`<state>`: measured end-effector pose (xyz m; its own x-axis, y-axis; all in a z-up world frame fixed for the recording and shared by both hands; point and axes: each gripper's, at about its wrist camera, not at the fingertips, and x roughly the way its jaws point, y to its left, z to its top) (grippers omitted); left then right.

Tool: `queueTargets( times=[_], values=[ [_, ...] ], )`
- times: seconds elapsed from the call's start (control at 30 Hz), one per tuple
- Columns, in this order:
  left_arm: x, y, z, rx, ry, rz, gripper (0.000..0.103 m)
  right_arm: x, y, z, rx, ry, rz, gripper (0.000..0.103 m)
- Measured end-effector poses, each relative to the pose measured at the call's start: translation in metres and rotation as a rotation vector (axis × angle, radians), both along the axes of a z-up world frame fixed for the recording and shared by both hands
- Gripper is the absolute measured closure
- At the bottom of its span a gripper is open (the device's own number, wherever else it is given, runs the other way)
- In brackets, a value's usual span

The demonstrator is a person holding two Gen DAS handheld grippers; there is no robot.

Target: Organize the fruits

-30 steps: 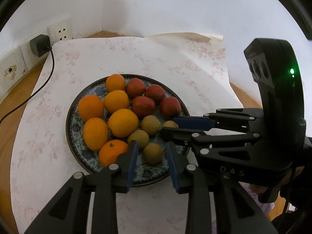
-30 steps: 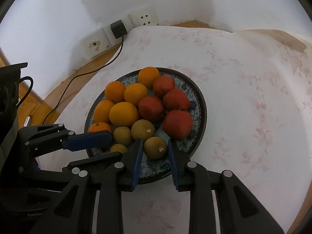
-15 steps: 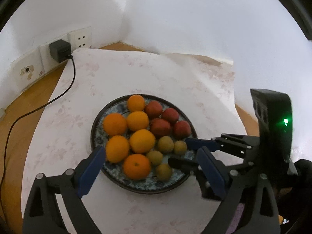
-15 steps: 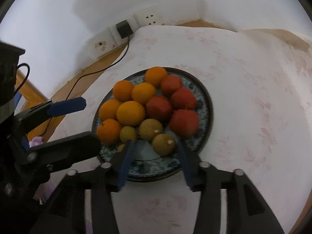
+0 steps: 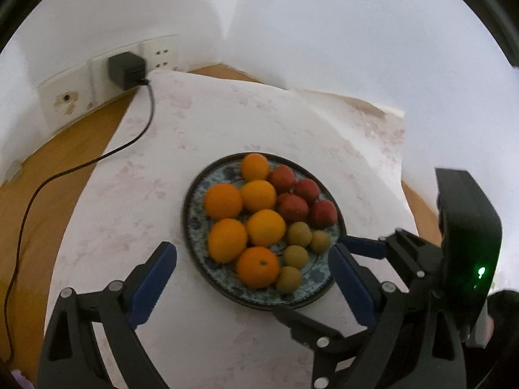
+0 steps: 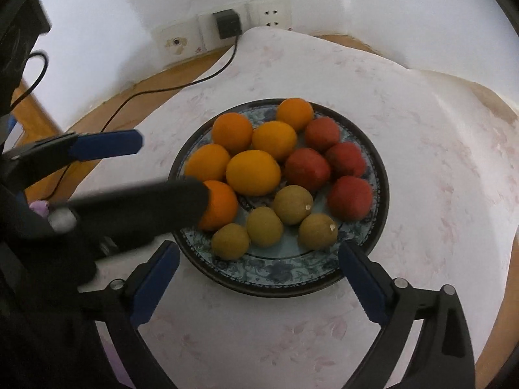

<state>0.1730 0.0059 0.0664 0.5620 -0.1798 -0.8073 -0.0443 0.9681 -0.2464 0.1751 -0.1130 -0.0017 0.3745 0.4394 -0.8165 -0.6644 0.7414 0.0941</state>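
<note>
— While you look past the plate (image 6: 381, 175), what else sits around it?

— A pale flowered cloth (image 6: 438, 168) covers the wooden table (image 5: 65, 149). At the wall behind, a black adapter (image 6: 228, 24) is plugged into a white socket strip (image 6: 269, 13), and its cable (image 5: 58, 178) trails across the wood. Seen from your right wrist, one black finger of your left gripper (image 5: 253, 280) crosses the plate's left edge and hides part of the nearest orange (image 6: 220, 206).

— And the fruit?

— All on the blue-patterned plate, sorted by kind: six oranges to the left, four red fruits (image 6: 348, 197) to the right, four small brownish-green fruits (image 6: 292, 204) nearest you, touching one another.

— Your claws?

— Your left gripper stands wide apart with nothing between its pads. Your right gripper (image 6: 259, 275) is opening, jaws spread either side of the plate's near rim, gripping nothing.
</note>
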Motion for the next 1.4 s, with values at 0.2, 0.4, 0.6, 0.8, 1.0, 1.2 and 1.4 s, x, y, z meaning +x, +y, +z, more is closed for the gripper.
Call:
queueTargets(
  times=[0.2,0.4,0.6,0.8,1.0,1.2,1.4],
  values=[
    [0.000,0.008,-0.005,0.061,0.074,0.068,0.006,0.002,-0.007,0.007,0.016,-0.007,-0.071,0.002],
    [-0.004,0.003,0.000,0.098,0.154,0.043,0.006,0.001,-0.017,0.015,0.037,0.011,-0.118,0.002],
    [-0.005,0.001,0.003,0.171,0.222,0.047,0.006,-0.004,-0.024,0.022,0.022,-0.012,-0.139,0.002],
    [-0.001,0.012,-0.002,0.176,0.421,0.083,0.009,-0.003,-0.026,0.025,-0.067,-0.026,-0.152,0.002],
    [-0.009,0.020,0.007,0.156,0.448,0.113,0.010,0.005,-0.031,0.025,-0.161,0.035,-0.184,0.003],
    [-0.018,0.015,0.008,0.152,0.462,0.094,0.010,-0.001,-0.037,0.030,-0.176,0.136,-0.190,0.003],
    [-0.034,0.012,0.013,0.159,0.456,0.084,0.010,-0.021,-0.038,0.037,-0.218,0.143,-0.170,0.003]
  ],
)
